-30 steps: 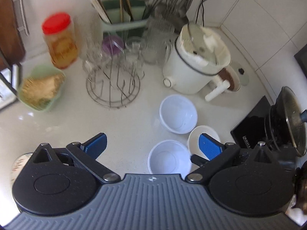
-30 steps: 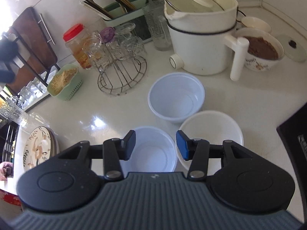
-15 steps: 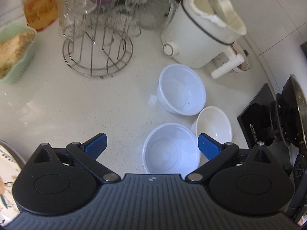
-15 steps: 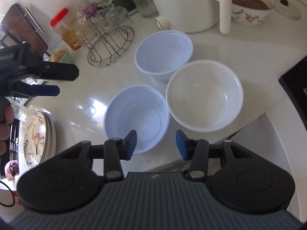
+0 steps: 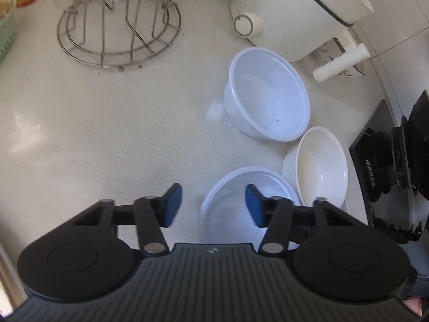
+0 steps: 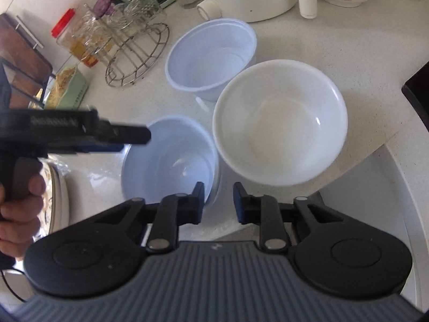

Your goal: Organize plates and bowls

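White plastic, pale blue in the shade: three bowls sit bunched near the front right corner of the table (image 5: 107, 139). The near plastic bowl (image 6: 171, 158) lies closest to the front edge. The far plastic bowl (image 6: 211, 56) stands behind it, and the glossy white bowl (image 6: 280, 122) touches or almost touches both.

Against the frames from a moment ago, both tools have dropped toward the near plastic bowl and their jaws have just been closing. The left gripper (image 5: 211, 205), half closed, straddles that bowl's left rim, one pad outside and one over the basin; neither pad seems to press on the wall yet. The right gripper (image 6: 218, 201) has narrowed to a small gap, with its left pad over the bowl's near right rim and its right pad outside. I cannot tell whether it pinches the wall, and it looks short of a grip. This reads as the start of a lift, probably to nest the bowl in another.

Open room is poor to the right, where the white bowl crowds the rim and the table's front edge drops away just below. A black cooktop (image 5: 375, 145) flanks the right side, and a wire rack (image 5: 118, 32) and white cooker (image 5: 289, 13) stand behind. Bare table on the left offers the easiest path.
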A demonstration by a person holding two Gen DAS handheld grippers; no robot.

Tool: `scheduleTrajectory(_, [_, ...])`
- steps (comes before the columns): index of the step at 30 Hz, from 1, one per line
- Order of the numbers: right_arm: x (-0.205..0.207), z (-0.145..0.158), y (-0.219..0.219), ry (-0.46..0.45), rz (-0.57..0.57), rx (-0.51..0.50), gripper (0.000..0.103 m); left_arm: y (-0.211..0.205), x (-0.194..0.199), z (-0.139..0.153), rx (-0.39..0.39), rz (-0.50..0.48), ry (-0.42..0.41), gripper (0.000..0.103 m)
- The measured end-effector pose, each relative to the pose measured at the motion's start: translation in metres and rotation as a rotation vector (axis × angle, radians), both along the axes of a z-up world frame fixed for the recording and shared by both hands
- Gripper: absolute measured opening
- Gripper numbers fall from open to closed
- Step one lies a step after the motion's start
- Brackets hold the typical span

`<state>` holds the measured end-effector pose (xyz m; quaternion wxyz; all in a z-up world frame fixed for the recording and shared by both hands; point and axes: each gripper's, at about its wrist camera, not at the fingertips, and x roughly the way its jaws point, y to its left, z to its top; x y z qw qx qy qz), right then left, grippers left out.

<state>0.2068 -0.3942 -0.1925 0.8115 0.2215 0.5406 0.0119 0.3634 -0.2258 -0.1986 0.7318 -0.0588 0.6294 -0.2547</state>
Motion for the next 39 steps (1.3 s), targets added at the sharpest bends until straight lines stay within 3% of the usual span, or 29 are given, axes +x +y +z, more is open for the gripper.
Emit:
scheduleTrajectory(4, [0.005,-0.003,0.000,-0.004,0.020,0.017,0.021,-0.003,-0.002,-0.010,-0.012,0.006,0.036,0.039])
scheduleTrajectory(11, [0.006,-0.009,-0.001,0.013,0.017,0.059,0.021,-0.006,-0.008,-0.018,0.029,0.006,0.040,0.030])
scheduleTrajectory(17, [0.009,-0.011,0.000,0.017,-0.011,0.095,0.021,0.003,-0.009,-0.017,0.026,0.034,0.043,0.029])
scheduleTrajectory(25, [0.012,0.006,0.014,-0.011,0.027,0.091,0.021,0.031,-0.015,0.012,0.021,0.080,0.002,0.029])
scheduleTrajectory(32, [0.016,0.018,0.043,-0.031,0.081,0.107,0.021,0.071,-0.020,0.030,0.036,0.160,-0.023,0.029])
scheduleTrajectory(39, [0.028,0.015,0.084,-0.031,0.164,0.116,0.021,0.114,-0.024,0.030,0.062,0.241,-0.015,0.030])
